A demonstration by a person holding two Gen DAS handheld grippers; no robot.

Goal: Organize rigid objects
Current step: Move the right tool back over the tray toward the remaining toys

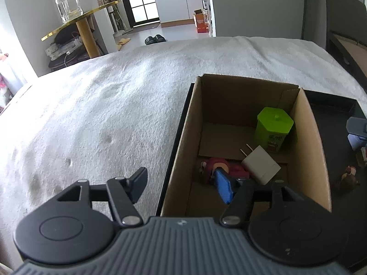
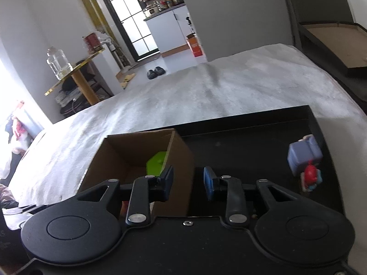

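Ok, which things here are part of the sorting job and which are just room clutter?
Job:
cardboard box
green canister, white charger and red toy, in the box
blue toy and red figure on the black tray
brown figure

Lying about:
glass jar
gold table
slippers
orange carton

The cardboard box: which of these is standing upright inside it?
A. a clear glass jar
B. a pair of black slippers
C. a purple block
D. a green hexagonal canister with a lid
D: the green hexagonal canister stands upright near the far right corner of the cardboard box, behind a white plug adapter and a red toy figure that lie on the box floor.
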